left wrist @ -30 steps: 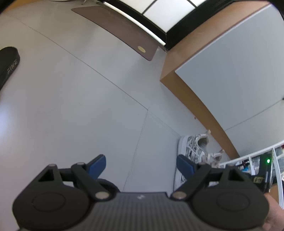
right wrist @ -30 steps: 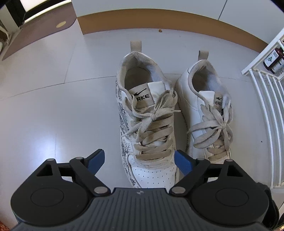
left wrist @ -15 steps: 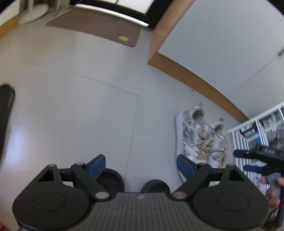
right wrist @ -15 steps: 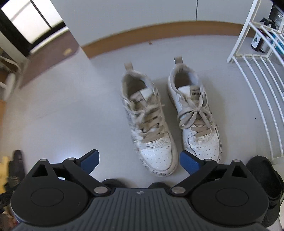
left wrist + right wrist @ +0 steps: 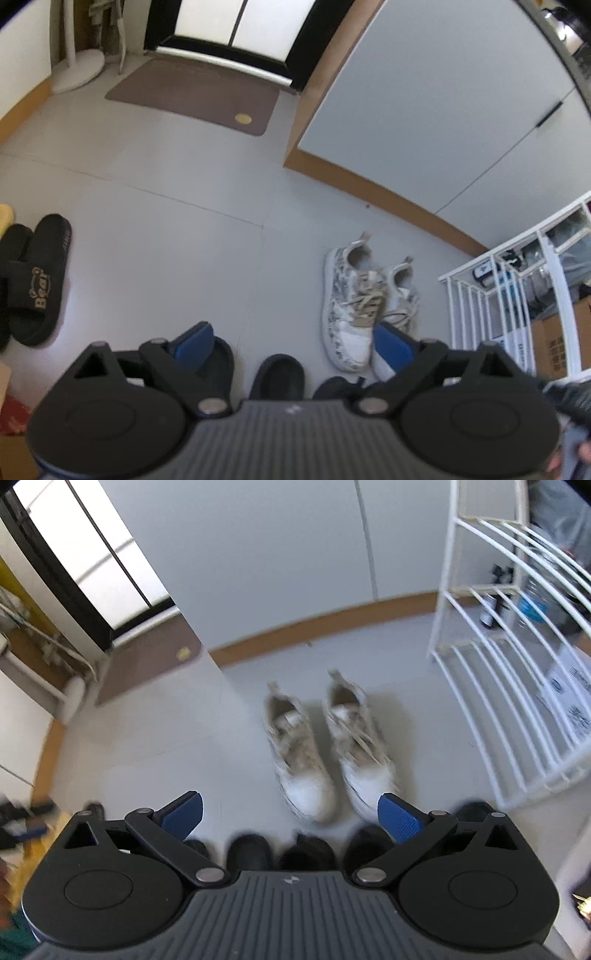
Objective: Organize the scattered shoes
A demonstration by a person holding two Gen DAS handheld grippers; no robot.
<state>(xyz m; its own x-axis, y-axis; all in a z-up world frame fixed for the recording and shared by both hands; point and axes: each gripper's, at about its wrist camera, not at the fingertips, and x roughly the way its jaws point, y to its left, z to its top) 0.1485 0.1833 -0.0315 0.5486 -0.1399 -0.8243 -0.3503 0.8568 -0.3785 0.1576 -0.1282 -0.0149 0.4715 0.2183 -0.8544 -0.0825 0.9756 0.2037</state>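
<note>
White sneakers paired on the grey floor, both grippers empty

Sneakers [image 5: 328, 753] sit side by side near the brown baseboard [image 5: 314, 631], beside a white wire rack [image 5: 509, 701] (blurred here); the left gripper [image 5: 291, 343] is still spreading its jaws, the right gripper [image 5: 291, 816] stands wide apart, black slippers [image 5: 37, 280] by the floor's left edge.

- A brown mat [image 5: 195, 92] lies on the grey floor [image 5: 155, 236] at a glass door [image 5: 236, 29].
- A white wire rack [image 5: 509, 686] stands on the floor by the wall, bottles [image 5: 489, 609] on its shelf.
- A cardboard box [image 5: 554, 343] sits behind the rack.
- A white round base [image 5: 77, 70] stands beside the mat.
</note>
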